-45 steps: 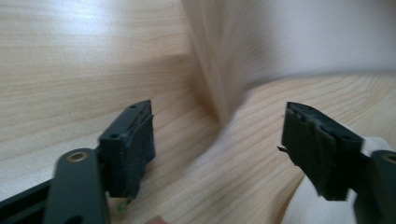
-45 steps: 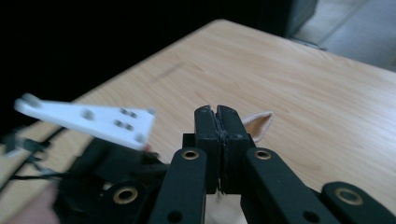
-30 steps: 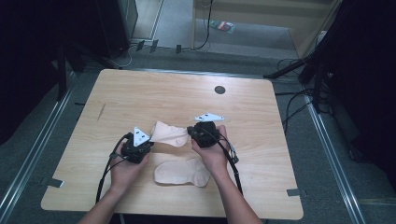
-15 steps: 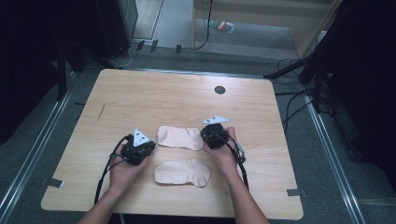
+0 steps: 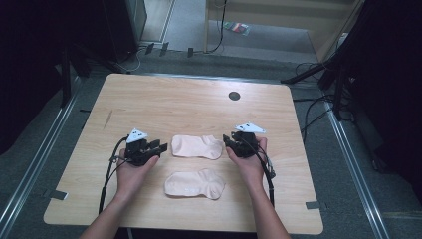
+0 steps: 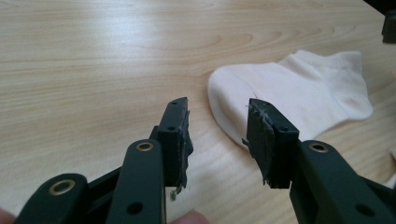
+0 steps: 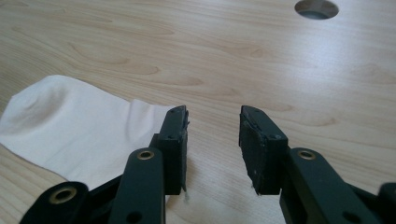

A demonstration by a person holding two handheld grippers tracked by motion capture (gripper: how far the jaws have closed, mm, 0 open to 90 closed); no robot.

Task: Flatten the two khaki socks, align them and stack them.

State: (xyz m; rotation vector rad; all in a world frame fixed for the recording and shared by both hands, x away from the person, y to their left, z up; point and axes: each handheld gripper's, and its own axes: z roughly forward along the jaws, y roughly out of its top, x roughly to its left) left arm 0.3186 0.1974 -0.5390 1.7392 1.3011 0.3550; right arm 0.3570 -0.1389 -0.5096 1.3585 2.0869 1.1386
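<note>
a pale cream ankle sock of soft knit (image 5: 197, 147) is laid flat across the middle of the light wooden surface (image 5: 174, 102), between the two grippers. the left gripper (image 5: 160, 148) is held just beside the sock's toe end, and its jaws have just been opening; they are seen apart, with nothing between them. the right gripper (image 5: 227, 142) is held just beside the cuff end, its jaws likewise just opened and standing apart over bare wood. a second pale cream sock (image 5: 194, 183) is spread nearer the person, apart from the first.
</note>
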